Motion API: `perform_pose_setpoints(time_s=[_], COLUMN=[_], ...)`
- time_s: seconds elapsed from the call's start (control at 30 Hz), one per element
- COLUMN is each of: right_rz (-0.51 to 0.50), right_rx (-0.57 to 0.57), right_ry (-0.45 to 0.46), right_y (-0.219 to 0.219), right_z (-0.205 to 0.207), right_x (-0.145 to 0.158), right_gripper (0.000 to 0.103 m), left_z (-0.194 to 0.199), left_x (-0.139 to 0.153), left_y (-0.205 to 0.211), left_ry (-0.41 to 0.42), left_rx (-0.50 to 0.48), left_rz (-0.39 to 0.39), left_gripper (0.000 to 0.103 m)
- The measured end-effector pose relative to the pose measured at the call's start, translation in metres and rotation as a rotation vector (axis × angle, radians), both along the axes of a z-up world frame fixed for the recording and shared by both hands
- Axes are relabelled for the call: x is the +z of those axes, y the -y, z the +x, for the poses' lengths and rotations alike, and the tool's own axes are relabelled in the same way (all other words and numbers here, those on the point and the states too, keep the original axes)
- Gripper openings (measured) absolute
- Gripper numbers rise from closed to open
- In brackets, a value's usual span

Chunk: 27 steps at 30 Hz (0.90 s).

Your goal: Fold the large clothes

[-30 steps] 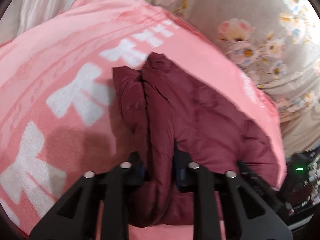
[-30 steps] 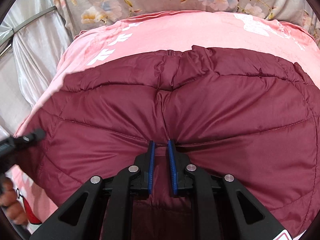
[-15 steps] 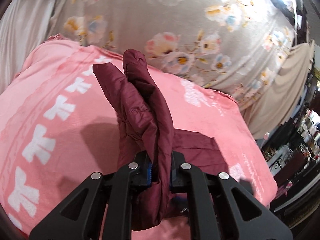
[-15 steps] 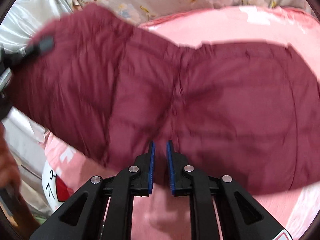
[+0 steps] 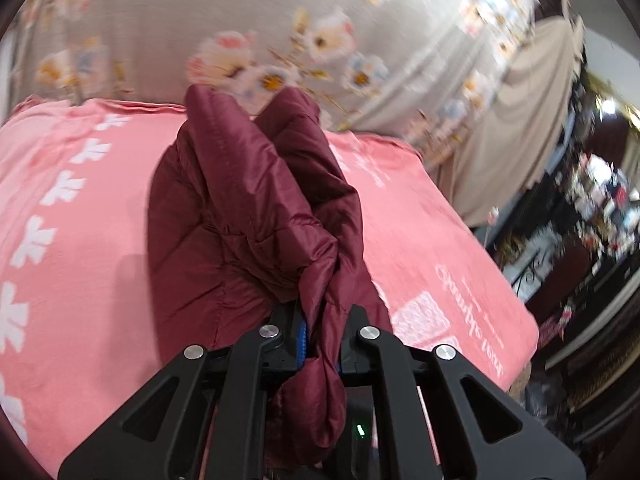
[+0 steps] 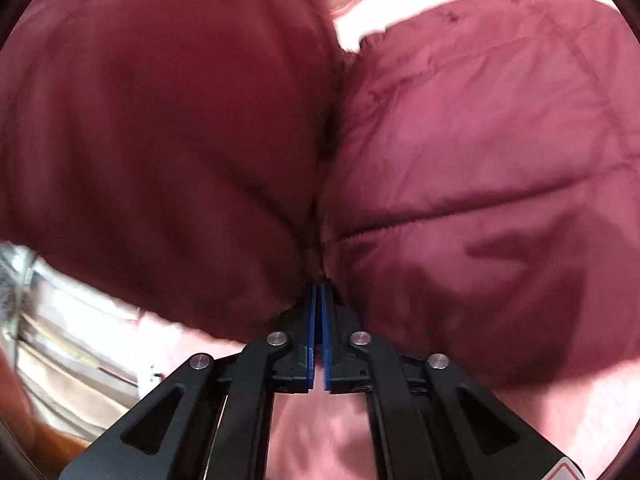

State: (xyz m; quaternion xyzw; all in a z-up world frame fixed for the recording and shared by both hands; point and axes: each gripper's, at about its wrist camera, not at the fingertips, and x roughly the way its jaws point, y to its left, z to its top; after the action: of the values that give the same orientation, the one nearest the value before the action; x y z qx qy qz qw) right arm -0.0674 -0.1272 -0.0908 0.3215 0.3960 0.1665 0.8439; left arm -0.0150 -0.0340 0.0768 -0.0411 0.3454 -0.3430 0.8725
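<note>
Maroon puffer jacket (image 5: 256, 216) bunched above pink blanket (image 5: 420, 240) — clamped in left gripper (image 5: 320, 344), fold rising far; pinched at seam by right gripper (image 6: 319, 292), panels billowing left and right.

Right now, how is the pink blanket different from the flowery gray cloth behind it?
The pink blanket lies flat under the maroon jacket, while the flowery gray cloth rises behind it like a backdrop. The pink blanket carries white bow shapes and white lettering; the flowery gray cloth shows pale blossoms with orange centers. The jacket, pinched in the left gripper, rests on the blanket, not the gray cloth. Both are soft patterned fabrics.
</note>
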Motion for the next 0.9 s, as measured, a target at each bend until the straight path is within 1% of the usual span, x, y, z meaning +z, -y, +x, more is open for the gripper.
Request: perform_pose_setpoints(time_s=[0.1, 0.17, 0.27, 0.47, 0.6, 0.67, 0.77, 0.8, 0.83, 0.87, 0.9], right_rz=[-0.003, -0.015, -0.053, -0.160, -0.250, -0.287, -0.345, -0.359, -0.368, -0.370, -0.367], right_rx=[-0.049, -0.090, -0.167, -0.289, -0.345, -0.359, -0.374, -0.376, -0.377, -0.378, -0.380], right_ry=[0.013, 0.009, -0.009, -0.044, -0.033, -0.019, 0.005, 0.010, 0.019, 0.029, 0.049], right_y=[0.026, 0.043, 0.070, 0.111, 0.123, 0.120, 0.122, 0.121, 0.123, 0.122, 0.121], right_z=[-0.025, -0.038, -0.059, -0.088, -0.096, -0.096, -0.095, -0.096, -0.097, -0.100, -0.103], right_x=[0.008, 0.009, 0.010, 0.012, 0.021, 0.026, 0.033, 0.034, 0.037, 0.038, 0.041], right_gripper=[0.003, 0.003, 0.003, 0.005, 0.009, 0.012, 0.012, 0.013, 0.014, 0.018, 0.028], left_z=[0.003, 0.008, 0.017, 0.027, 0.025, 0.026, 0.026, 0.026, 0.026, 0.027, 0.028], left_x=[-0.009, -0.019, -0.044, -0.096, -0.121, -0.131, -0.135, -0.132, -0.125, -0.117, -0.102], left_y=[0.041, 0.064, 0.103, 0.147, 0.167, 0.176, 0.185, 0.185, 0.183, 0.179, 0.172], left_ry=[0.007, -0.011, -0.054, -0.165, -0.198, -0.211, -0.207, -0.208, -0.222, -0.235, -0.245], left_rx=[-0.037, -0.055, -0.074, -0.107, -0.120, -0.126, -0.138, -0.152, -0.173, -0.190, -0.217], left_rz=[0.054, 0.075, 0.122, 0.196, 0.246, 0.272, 0.304, 0.307, 0.290, 0.270, 0.229], left_gripper=[0.007, 0.007, 0.007, 0.007, 0.006, 0.006, 0.007, 0.009, 0.013, 0.016, 0.022])
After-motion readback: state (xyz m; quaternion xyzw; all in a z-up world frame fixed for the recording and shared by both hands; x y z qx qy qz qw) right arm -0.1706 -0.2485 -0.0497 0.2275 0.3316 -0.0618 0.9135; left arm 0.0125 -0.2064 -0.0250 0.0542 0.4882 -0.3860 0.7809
